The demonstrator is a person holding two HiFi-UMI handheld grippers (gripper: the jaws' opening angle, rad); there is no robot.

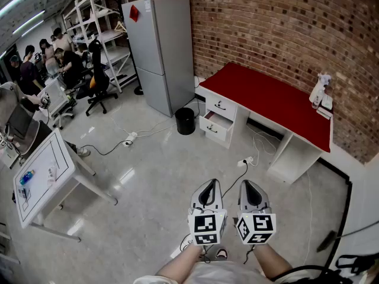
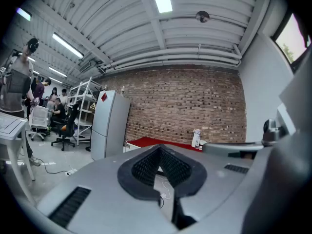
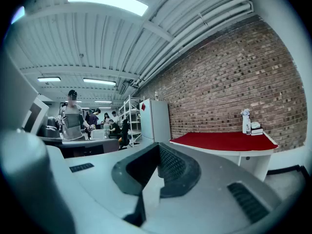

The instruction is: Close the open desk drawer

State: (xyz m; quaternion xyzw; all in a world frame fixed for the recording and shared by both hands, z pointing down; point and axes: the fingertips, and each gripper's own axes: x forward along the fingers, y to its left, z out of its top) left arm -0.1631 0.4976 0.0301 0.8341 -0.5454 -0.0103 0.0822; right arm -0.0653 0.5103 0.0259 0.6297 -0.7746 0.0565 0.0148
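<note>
- Standing well back from the white desk with the red top (image 1: pixel 266 96), the person holds both tools low at the bottom centre of the head view.
- The left grey hand-held gripper (image 1: pixel 211 183) has its jaws brought together at the tips. In the left gripper view its dark ribbed pads (image 2: pixel 146 167) meet in a point with nothing held.
- The right grey hand-held gripper (image 1: pixel 246 183) is closed the same way and is also empty.
- The open white desk drawer (image 1: pixel 214 126) juts out from the desk's left end, right of centre in the frame and well apart from both grippers.
- A small black round bin (image 1: pixel 185 121) stands just left of that drawer.
- A tall grey fridge (image 1: pixel 160 46) stands against the brick wall at upper centre.
</note>
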